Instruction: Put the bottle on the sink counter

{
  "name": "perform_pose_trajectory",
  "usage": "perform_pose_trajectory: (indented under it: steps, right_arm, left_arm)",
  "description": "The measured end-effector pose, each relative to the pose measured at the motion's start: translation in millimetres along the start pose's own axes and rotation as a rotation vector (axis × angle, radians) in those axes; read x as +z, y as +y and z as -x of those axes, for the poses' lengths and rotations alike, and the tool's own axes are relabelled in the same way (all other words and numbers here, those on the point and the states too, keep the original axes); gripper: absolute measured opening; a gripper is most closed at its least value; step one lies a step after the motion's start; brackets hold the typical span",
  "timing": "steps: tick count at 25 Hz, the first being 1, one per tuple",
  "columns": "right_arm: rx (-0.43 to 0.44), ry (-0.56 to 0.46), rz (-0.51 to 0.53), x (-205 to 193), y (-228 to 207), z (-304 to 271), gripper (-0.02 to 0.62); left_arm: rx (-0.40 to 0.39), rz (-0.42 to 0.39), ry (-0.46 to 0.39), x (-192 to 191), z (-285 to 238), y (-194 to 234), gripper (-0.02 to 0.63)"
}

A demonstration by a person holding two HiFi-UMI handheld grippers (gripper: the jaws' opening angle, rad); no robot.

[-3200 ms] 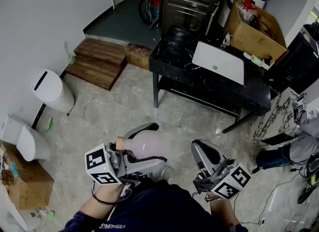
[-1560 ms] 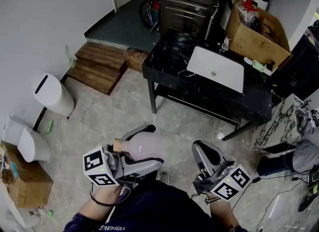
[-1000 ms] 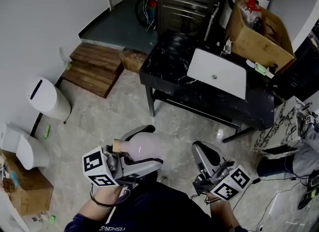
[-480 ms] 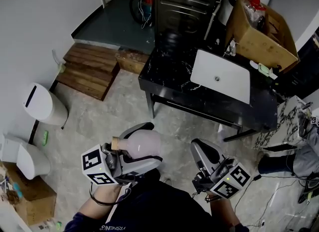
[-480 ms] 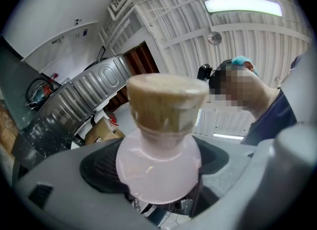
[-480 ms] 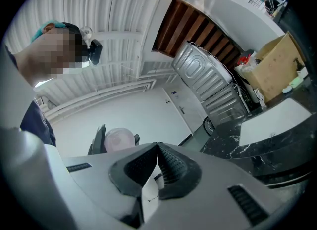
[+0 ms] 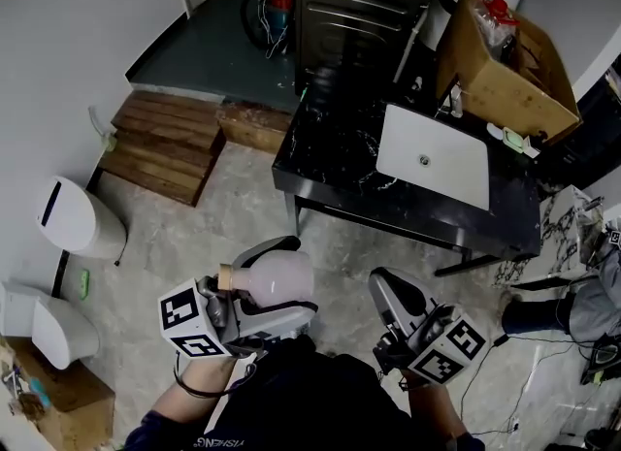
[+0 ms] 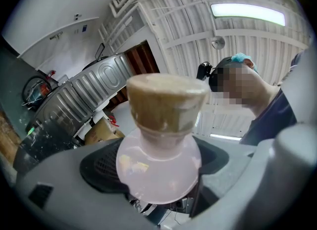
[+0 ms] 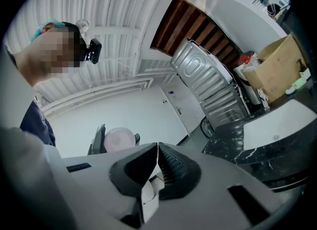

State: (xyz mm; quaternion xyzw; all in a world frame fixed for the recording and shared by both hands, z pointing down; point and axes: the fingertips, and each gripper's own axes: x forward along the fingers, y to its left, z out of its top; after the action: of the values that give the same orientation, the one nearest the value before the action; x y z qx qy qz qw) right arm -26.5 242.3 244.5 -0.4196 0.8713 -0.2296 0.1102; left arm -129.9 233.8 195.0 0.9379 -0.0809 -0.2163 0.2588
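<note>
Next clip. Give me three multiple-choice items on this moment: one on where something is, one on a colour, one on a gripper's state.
1. Where is the pale pink round bottle with the tan stopper?
A. on the black marble sink counter
B. held in the left gripper
C. held in the right gripper

2. What colour is the rectangular basin set in the sink counter?
A. white
B. black
C. brown

3. The right gripper is:
A. open
B. shut on the bottle
C. shut and empty

Answers:
1 B, the left gripper view shows its jaws clamped on the bottle's body.
2 A, the basin stands out white against the dark top.
3 C, its jaws meet with nothing between them.
</note>
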Motion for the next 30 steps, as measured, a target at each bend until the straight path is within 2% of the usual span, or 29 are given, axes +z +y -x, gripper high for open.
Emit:
perform_pose_trajectory:
  steps: [8,16,23,30]
  right_arm:
    - [-0.013,0.002,-0.001,4,-7,-34,0.026]
    - [-0.006,0.002,0.004,8,-8,-45,0.026]
    - [0.002,0.005,-0.007,13,-31,-59,0.026]
    - [0.025,0.02,-0.027,28,-75,-84,0.026]
  left_arm:
    - [0.004,0.024,0.001,18,7,32,0.403]
    - [0.008,0.018,0.002,23,7,41,0.403]
    - [0.017,0.022,0.012,22,-9,64,0.403]
    - [0.048,0.017,0.031,23,-40,110,0.403]
